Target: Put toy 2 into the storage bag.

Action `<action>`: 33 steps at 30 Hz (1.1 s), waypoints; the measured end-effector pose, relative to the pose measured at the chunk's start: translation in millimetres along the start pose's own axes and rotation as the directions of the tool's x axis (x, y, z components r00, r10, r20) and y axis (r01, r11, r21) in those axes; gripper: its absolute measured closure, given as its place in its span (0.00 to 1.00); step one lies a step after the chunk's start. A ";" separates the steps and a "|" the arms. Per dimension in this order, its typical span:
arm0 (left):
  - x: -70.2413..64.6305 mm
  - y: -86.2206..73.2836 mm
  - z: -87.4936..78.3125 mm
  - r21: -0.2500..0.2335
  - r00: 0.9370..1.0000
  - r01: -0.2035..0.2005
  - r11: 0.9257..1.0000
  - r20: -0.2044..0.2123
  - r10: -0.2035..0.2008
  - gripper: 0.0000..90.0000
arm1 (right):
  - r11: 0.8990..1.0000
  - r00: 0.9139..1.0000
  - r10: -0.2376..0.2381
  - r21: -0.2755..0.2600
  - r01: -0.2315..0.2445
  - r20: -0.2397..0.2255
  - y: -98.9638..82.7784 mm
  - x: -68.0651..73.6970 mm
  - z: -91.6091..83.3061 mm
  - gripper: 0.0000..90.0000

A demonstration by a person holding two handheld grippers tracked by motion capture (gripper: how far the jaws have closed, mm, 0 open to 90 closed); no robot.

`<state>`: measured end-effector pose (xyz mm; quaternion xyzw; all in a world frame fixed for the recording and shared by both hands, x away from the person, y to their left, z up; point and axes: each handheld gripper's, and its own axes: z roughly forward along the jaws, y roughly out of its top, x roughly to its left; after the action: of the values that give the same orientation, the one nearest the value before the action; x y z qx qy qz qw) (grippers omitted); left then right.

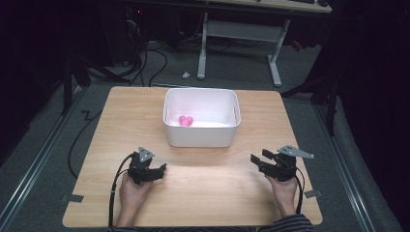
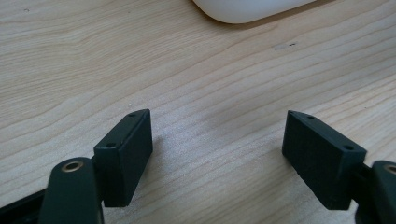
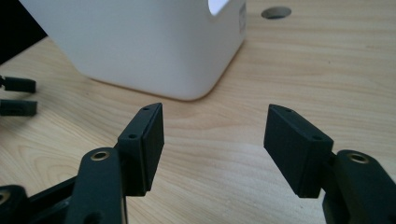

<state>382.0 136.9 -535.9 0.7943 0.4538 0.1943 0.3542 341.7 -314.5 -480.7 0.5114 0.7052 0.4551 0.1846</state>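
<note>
Plainly, with the left claw and right claw both apart and empty low over the surface, reaching for the pink piece inside the white bin risks shoving its near wall.

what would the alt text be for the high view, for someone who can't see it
A white bin holding a small pink object sits toward the far middle of a wooden table. Nearer the camera, a person's hands hold two black tongs, the left tongs and right tongs, both empty and resting low over the bare wood on either side.
</note>
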 end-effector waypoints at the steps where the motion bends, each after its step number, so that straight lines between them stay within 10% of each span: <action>1: 0.0 0.0 0.0 0.000 1.000 0.000 1.000 0.000 0.000 0.27 | 1.000 1.000 0.006 0.008 -0.006 0.001 -2.3 -0.4 2.1 0.43; 20: 0.0 0.0 0.0 0.000 1.000 0.000 1.000 0.000 0.000 0.27 | 0.989 0.993 -0.044 0.145 0.027 0.113 -25.4 -4.5 29.8 0.42; 33: -0.1 -0.1 -0.2 0.001 1.000 0.000 1.000 0.000 0.000 0.27 | 0.973 0.972 -0.145 0.205 0.106 0.187 -34.0 3.4 43.3 0.38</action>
<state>381.8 136.9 -535.9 0.7943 0.4541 0.1942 0.3538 352.9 -294.0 -530.7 0.5244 0.7549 0.3178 0.2328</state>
